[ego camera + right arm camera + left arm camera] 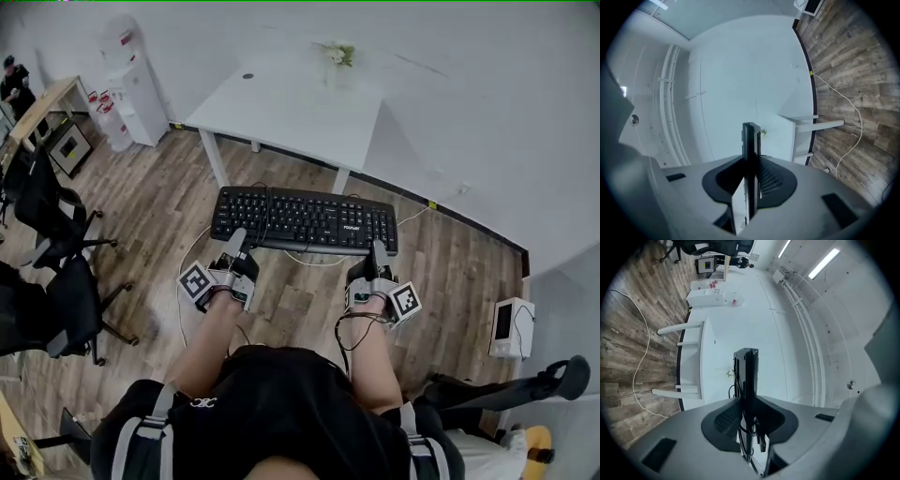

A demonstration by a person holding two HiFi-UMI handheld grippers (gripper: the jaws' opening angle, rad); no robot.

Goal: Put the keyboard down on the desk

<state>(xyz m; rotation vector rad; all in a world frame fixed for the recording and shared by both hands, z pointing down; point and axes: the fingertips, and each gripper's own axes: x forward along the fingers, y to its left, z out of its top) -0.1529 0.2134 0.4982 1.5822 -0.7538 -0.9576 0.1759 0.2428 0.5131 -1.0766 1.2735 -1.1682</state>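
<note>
Close in front of the person, left gripper (pixel 236 238) and right gripper (pixel 378 253) both have their jaws clenched on the black keyboard (pixel 305 220), one near each end of its near edge. It's held level in the air over the wood floor (pixel 150 197), short of the white tabletop (pixel 291 108). A small plant (pixel 337 54) stands at the far side.

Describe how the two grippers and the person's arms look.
The left gripper and right gripper are grey with dark textured pads, each carrying a white cube with black square markers. A black cable loops from the right one. The person wears a black top.
</note>
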